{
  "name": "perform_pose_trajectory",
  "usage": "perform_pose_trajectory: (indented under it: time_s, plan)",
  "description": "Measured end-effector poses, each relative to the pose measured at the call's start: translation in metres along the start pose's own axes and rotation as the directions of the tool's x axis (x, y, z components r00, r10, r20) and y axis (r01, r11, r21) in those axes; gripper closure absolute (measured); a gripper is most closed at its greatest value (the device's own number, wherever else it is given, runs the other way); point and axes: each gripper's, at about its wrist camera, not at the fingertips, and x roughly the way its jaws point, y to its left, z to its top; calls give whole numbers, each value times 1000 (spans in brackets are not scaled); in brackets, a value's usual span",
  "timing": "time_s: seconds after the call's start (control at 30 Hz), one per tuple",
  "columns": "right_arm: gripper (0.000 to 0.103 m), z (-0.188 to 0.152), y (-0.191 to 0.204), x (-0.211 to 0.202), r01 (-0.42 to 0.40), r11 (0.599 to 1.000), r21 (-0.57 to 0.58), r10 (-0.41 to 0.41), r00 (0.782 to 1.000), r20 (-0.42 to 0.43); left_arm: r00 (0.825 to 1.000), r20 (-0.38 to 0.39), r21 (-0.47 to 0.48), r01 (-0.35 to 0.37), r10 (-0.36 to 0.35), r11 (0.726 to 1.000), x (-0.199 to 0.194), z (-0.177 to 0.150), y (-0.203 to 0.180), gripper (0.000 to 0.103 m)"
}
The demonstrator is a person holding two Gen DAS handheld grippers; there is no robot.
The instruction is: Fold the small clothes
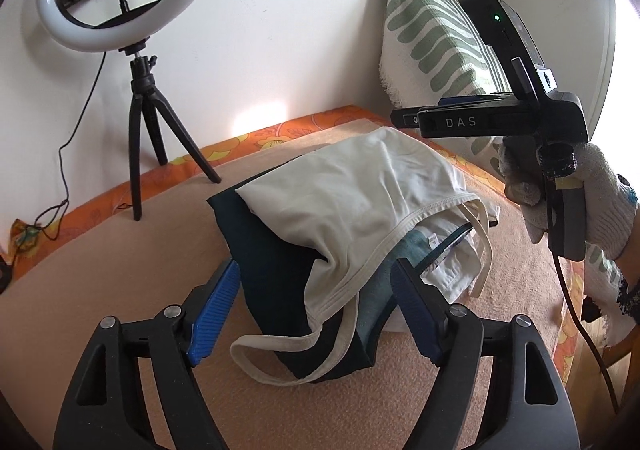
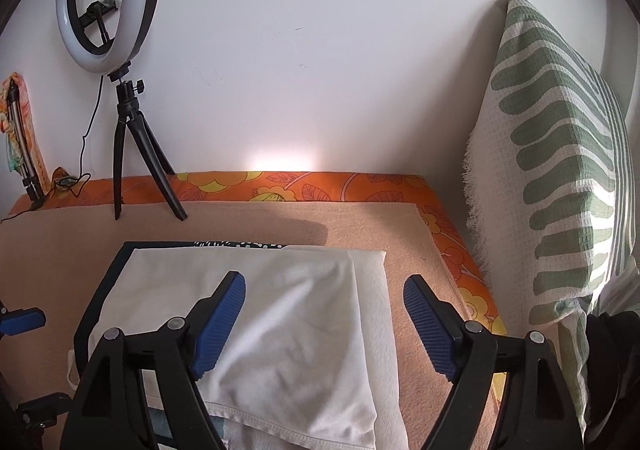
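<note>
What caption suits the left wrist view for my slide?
Open left gripper hovers over white top on stacked clothes.

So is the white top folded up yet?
Partly. The white top lies doubled over on the dark garment, but its straps trail loose and wrinkles remain.

peach textured mat covers most of the surface, orange floral cloth showing along its back and right edges. on it: pile of small clothes, ring light tripod back left, green-patterned pillow leaning at right.
</note>
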Motion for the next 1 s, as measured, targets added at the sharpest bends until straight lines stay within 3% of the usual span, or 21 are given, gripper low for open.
perform_pose_trajectory:
  time_s: [0.27, 0.4, 0.57, 0.7, 1.0]
  plan:
    - [18, -14, 19, -41, 7, 1000, 30, -7, 1000, 1, 999, 37, 2, -15, 15, 1000, -44, 2, -3, 22]
    - [5, -22, 30, -73, 2, 998, 70, -4, 1000, 30, 998, 58, 6, -28, 28, 1000, -70, -4, -5, 22]
    - [3, -35, 47, -112, -16, 995, 97, 11, 999, 49, 996, 84, 10, -38, 37, 999, -105, -15, -5, 22]
    - [0, -50, 68, -144, 34, 996, 79, -40, 996, 74, 994, 104, 4, -40, 40, 999, -132, -27, -2, 21]
    - [0, -90, 111, -192, 35, 993, 110, -45, 995, 91, 987, 143, 12, -74, 72, 997, -183, -60, 6, 19]
